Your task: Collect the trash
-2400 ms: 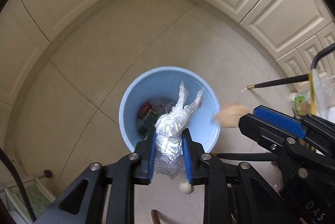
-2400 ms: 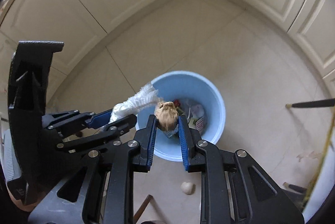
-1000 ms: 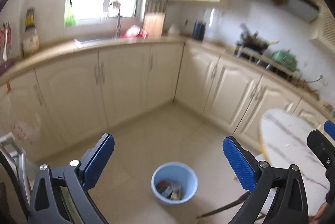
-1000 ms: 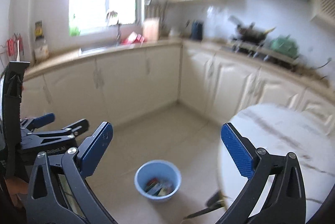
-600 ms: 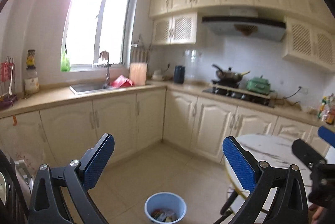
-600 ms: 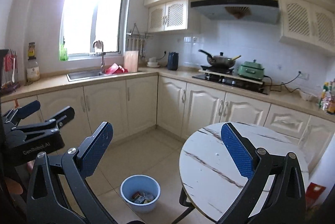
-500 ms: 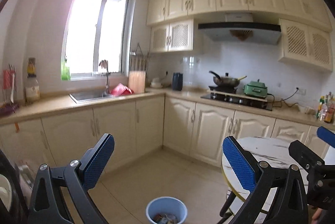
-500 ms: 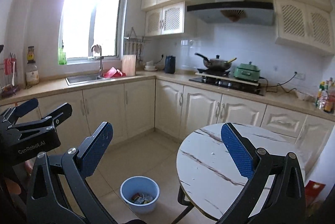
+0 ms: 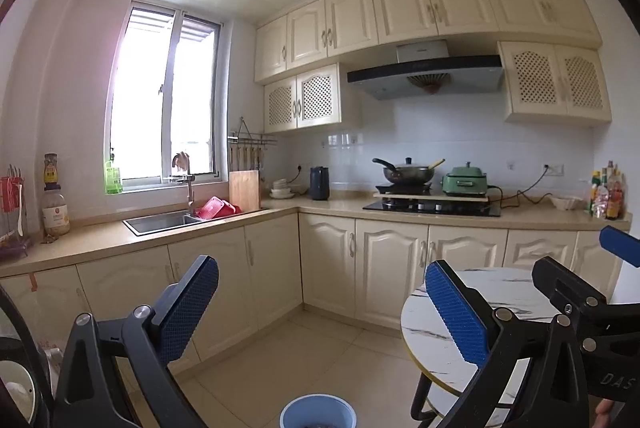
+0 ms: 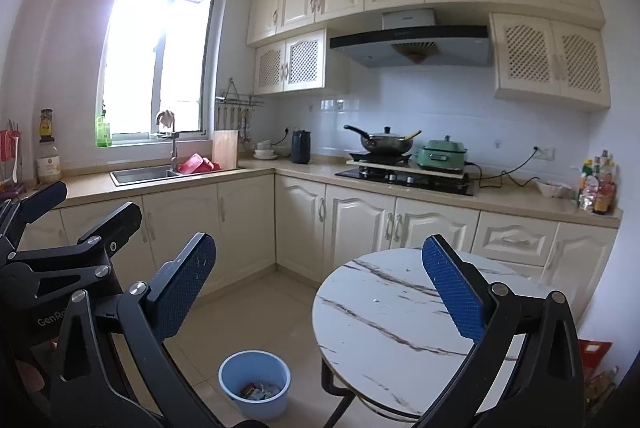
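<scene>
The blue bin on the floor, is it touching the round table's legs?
Apart. The right wrist view shows bare floor between the blue bin and the round table legs.

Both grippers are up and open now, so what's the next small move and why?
Probably sweep both cameras over the floor for leftover trash. The left gripper and right gripper are open and hold nothing, the bin already holds trash, and the table looks bare.

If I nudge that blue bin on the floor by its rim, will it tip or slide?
The blue bin probably slides: it looks like thin plastic on smooth floor tiles. It seems light, holding only a shallow layer of trash. A high rim push might tip it.
</scene>
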`<move>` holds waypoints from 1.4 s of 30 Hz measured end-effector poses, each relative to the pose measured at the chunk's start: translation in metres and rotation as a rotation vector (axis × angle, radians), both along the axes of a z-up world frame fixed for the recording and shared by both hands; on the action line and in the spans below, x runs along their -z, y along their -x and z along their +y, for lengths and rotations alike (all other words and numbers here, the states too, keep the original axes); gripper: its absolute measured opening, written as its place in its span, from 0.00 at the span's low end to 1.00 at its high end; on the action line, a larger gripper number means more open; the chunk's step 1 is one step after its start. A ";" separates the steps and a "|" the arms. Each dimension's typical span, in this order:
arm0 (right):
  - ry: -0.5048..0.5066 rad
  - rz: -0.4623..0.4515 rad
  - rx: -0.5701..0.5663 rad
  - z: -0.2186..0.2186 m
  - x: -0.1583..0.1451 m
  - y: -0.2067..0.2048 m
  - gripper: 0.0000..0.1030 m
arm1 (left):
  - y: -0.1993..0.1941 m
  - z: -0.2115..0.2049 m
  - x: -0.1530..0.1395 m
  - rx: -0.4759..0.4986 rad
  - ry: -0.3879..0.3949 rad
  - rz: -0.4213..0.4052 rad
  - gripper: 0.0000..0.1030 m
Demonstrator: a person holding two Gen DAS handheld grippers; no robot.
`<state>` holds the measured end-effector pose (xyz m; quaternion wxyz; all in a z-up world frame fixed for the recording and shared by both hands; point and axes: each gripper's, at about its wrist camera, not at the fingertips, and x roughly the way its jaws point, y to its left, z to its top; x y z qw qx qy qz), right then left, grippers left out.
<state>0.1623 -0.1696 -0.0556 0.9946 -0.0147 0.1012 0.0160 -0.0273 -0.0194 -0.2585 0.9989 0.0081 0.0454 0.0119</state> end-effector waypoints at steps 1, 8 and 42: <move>0.001 -0.002 0.003 0.000 -0.001 0.003 1.00 | -0.004 0.001 -0.005 0.001 0.000 0.001 0.99; 0.002 -0.022 0.025 -0.003 -0.001 0.009 1.00 | -0.012 0.006 -0.016 0.002 -0.004 -0.027 0.99; -0.005 0.002 0.031 -0.006 0.007 0.008 1.00 | -0.042 0.018 -0.050 0.012 -0.011 -0.007 0.99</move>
